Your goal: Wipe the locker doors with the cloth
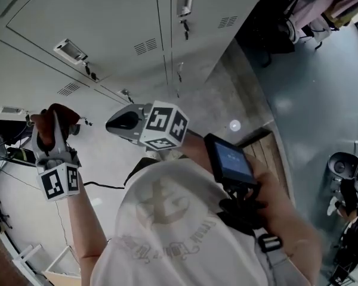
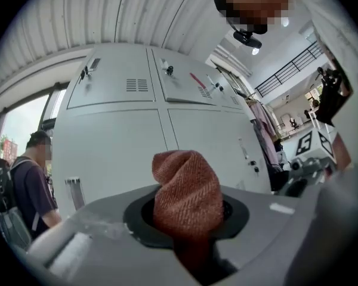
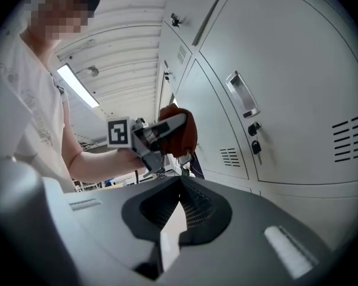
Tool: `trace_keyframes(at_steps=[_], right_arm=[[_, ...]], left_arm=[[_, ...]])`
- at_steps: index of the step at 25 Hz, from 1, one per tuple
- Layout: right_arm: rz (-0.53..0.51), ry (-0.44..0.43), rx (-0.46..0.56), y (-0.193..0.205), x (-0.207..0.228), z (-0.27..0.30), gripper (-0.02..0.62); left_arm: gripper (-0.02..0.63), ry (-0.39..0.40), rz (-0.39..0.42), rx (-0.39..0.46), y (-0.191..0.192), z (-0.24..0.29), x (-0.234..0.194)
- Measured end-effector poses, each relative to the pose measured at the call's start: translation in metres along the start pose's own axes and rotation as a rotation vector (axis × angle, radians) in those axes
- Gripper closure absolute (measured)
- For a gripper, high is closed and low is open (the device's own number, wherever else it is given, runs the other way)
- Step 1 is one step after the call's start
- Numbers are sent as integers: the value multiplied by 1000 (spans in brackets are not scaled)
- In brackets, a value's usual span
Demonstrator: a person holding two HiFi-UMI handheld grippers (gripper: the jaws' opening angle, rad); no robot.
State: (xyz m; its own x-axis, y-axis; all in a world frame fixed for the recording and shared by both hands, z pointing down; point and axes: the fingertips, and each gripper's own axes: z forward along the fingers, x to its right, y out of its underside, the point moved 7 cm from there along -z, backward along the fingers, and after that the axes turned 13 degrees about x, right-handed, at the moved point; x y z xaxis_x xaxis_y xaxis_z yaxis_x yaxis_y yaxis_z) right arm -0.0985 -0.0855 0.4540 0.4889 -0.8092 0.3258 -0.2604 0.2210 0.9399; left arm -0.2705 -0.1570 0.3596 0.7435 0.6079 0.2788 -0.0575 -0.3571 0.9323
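Note:
A rust-red cloth is bunched between the jaws of my left gripper, which is shut on it. In the head view that left gripper is raised at the left with the cloth close to the grey locker doors; I cannot tell if it touches them. My right gripper hovers beside it at the centre, jaws together and holding nothing. From the right gripper view, the left gripper and cloth are by a locker door.
Locker doors carry handle plates, keyed locks and vent slots. A person with a backpack stands at the left of the lockers. A clothes rack stands beyond the row. A black cable lies on the floor.

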Motion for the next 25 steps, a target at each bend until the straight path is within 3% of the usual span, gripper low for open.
trace_keyframes(at_steps=[4,11,25], right_arm=[[-5,-19,9,12,-10,5,588],[-19,12,23,25,-29,4,588],[-66,94,-33,56,-69,51,588]], left_arm=[[505,100,-81,-104,35,-41,45],[505,115,-237,-184,68,-96,86],[505,113,-323,-199,88,-152,38]])
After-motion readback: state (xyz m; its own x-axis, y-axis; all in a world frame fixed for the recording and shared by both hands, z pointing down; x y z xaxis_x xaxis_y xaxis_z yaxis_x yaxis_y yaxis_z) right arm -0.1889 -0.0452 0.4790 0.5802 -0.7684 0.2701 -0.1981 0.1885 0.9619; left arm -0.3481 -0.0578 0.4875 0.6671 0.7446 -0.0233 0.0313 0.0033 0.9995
